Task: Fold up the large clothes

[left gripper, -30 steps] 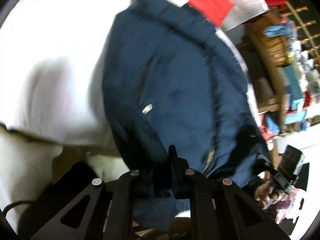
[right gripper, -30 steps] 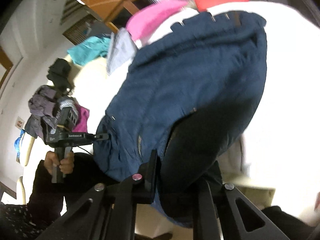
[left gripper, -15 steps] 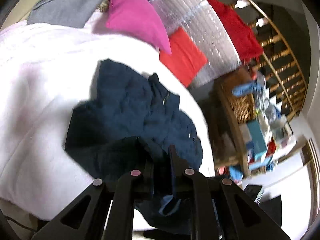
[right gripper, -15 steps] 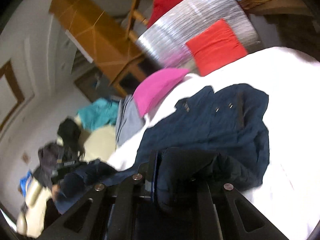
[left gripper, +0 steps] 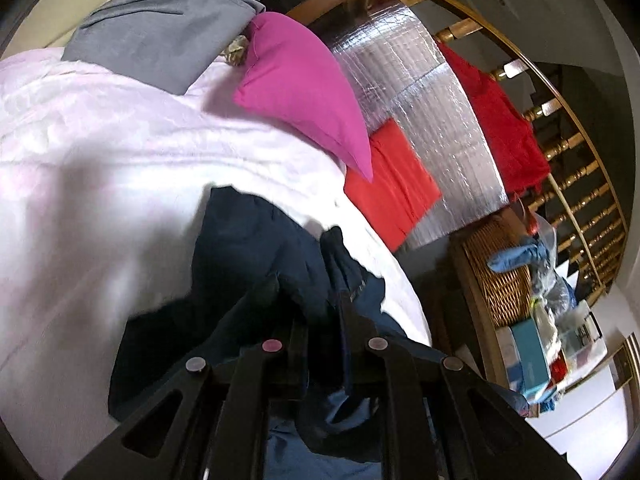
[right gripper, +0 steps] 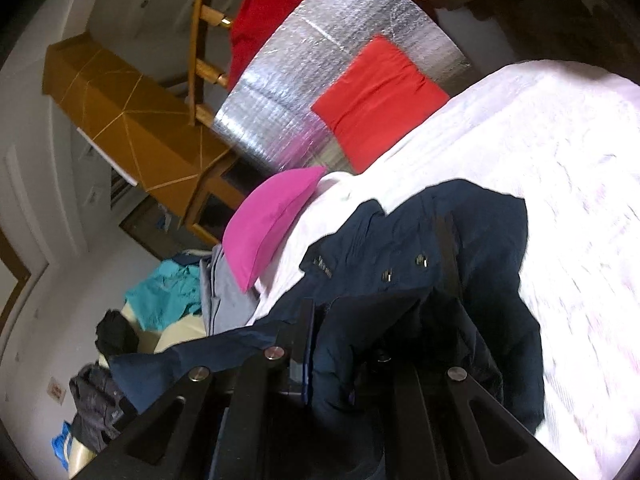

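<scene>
Left gripper (left gripper: 316, 312) fingertips buried in bunched dark navy jacket (left gripper: 256, 248), right gripper (right gripper: 344, 344) tips likewise wrapped in navy cloth, jacket's lower part cut off at 6 o'clock, small boxes on the wicker shelf (left gripper: 504, 276) at 4 o'clock too blurred to read

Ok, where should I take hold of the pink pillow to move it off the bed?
Probably the pink pillow by its pointed corner nearest the navy jacket, coming from the jacket side across the white bedding. That corner tapers thin enough for jaws and sticks out free; the middle looks too plump.
</scene>
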`<state>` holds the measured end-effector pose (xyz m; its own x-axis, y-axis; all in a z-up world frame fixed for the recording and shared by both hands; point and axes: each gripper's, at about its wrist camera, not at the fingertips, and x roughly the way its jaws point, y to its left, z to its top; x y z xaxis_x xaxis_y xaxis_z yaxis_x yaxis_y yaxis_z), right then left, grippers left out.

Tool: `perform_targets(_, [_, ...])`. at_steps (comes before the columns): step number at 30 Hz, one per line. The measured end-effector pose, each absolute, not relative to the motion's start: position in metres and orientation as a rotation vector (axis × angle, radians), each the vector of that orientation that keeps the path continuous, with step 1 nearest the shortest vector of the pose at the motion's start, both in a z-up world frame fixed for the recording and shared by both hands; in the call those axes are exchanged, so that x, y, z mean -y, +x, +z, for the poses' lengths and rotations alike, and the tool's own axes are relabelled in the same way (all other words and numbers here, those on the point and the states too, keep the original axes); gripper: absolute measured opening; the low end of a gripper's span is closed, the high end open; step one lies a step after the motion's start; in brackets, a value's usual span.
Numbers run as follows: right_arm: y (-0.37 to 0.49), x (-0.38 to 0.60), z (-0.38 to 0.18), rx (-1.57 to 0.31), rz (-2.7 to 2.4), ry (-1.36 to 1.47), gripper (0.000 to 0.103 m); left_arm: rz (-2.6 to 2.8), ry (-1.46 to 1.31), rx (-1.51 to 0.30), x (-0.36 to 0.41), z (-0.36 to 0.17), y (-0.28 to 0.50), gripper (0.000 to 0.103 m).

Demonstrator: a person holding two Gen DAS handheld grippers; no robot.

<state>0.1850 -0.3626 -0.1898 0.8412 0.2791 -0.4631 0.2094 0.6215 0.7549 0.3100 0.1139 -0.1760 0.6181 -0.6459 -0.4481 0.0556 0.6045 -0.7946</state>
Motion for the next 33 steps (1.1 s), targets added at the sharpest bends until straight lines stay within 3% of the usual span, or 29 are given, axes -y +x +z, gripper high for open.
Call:
perform_targets(9, [0.258, 0.39, -0.204, -0.57, 0.009, 0.94, 0.012, -0.426, -0.806, -0.776, -0.09, -0.18, 0.371, 0.012])
perform_targets(16, [0.3, 0.408, -0.237, -0.622, -0.008, 1.011, 0.013, -0.388, -0.751, -0.857, -0.073, -0.202, 0.416, 0.012])
perform_targets(24, [0.313, 0.434, -0.27, -0.694, 0.062, 1.212, 0.021, -0.379, -0.839, -0.932, -0.071, -0.22, 0.436, 0.013])
perform_targets(26, [0.313, 0.44, -0.269, -0.67, 0.076, 1.242, 0.029, -0.399, -0.831, -0.913, -0.07, -0.213, 0.435, 0.015])
perform_targets(27, [0.311, 0.442, -0.267, -0.649, 0.085, 1.257, 0.032, -0.425, -0.835, -0.89, -0.07, -0.208, 0.434, 0.02])
perform_targets(28, [0.31, 0.445, -0.265, -0.626, 0.096, 1.272, 0.04, -0.444, -0.841, -0.875, -0.07, -0.206, 0.435, 0.022])
perform_targets(29, [0.306, 0.449, -0.264, -0.585, 0.114, 1.305, 0.058, -0.462, -0.845, -0.866, -0.071, -0.204, 0.435, 0.025])
perform_targets(31, [0.297, 0.456, -0.261, -0.494, 0.13, 1.37, 0.083, -0.486, -0.87, -0.865, -0.073, -0.203, 0.435, 0.031])
perform_targets(33, [0.285, 0.463, -0.256, -0.397, 0.12, 1.403, 0.093, -0.488, -0.911, -0.875, -0.076, -0.206, 0.437, 0.042])
